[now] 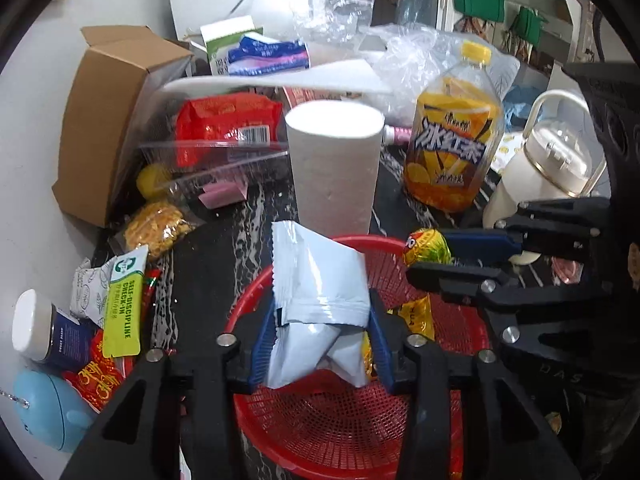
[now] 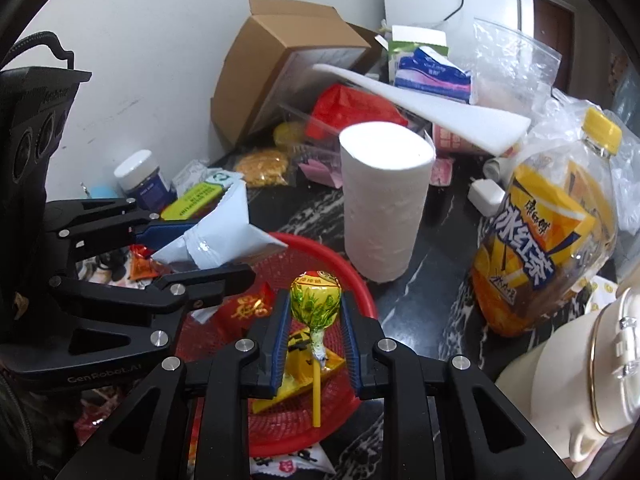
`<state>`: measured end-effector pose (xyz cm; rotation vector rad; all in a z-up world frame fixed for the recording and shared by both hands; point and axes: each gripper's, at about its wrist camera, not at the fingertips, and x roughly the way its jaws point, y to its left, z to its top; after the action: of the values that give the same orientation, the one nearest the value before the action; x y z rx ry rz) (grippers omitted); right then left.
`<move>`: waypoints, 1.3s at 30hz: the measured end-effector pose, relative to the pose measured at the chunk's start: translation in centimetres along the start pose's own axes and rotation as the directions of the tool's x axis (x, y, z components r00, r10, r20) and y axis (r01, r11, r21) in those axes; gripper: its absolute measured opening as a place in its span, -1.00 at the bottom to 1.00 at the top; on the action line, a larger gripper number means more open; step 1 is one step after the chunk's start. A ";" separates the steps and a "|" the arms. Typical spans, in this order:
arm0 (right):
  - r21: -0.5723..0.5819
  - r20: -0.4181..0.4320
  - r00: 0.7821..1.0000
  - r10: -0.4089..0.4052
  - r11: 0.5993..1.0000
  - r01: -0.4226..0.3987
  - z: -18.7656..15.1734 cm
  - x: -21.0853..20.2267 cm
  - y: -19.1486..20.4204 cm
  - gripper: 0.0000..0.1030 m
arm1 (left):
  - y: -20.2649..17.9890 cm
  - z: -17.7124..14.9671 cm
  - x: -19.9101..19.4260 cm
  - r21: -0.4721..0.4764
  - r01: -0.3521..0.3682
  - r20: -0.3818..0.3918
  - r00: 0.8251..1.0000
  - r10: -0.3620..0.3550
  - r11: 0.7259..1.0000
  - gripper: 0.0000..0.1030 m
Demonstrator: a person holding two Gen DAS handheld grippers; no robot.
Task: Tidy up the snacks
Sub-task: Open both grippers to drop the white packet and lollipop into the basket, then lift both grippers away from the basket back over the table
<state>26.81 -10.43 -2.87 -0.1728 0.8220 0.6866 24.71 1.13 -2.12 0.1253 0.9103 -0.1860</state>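
Note:
A red mesh basket (image 1: 452, 320) (image 2: 352, 276) sits on the dark marble table. My left gripper (image 1: 320, 344) is shut on a white snack packet (image 1: 316, 292) and holds it over the basket; the packet also shows in the right wrist view (image 2: 224, 236). My right gripper (image 2: 316, 328) is shut on a yellow-green wrapped lollipop (image 2: 316, 296), stick hanging down, above the basket; the lollipop also shows in the left wrist view (image 1: 426, 246). A yellow packet (image 2: 304, 368) and a red packet (image 2: 248, 306) lie in the basket.
A paper roll (image 1: 334, 168) stands just behind the basket, an iced tea bottle (image 1: 452, 148) and a cream kettle (image 1: 552, 176) to its right. A cardboard box (image 1: 104, 120), a red bag (image 1: 228, 124), noodle snack (image 1: 156, 230) and loose packets (image 1: 120, 312) lie left.

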 end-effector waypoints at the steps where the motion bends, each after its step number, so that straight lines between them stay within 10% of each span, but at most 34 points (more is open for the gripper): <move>1: 0.002 -0.003 1.000 0.001 1.000 -0.001 0.0 0.1 -0.1 -0.50 | 0.0 0.0 0.3 -0.002 0.006 -0.014 1.000 -0.006 1.000 -0.14; 15: 0.072 -0.004 1.000 -0.014 0.997 0.014 0.2 -0.4 -1.5 -0.23 | 0.4 -0.1 1.4 -0.030 -0.014 -0.051 0.999 0.012 0.999 0.26; 39: 0.099 0.096 0.990 -0.101 0.991 0.091 -0.6 -6.9 0.3 -0.23 | -0.6 -0.2 -6.2 -0.047 -0.024 0.094 0.995 0.028 0.999 0.27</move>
<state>22.95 -13.79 1.77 -0.0906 0.7429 0.5602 20.73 1.19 2.64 0.0851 0.8173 -0.1453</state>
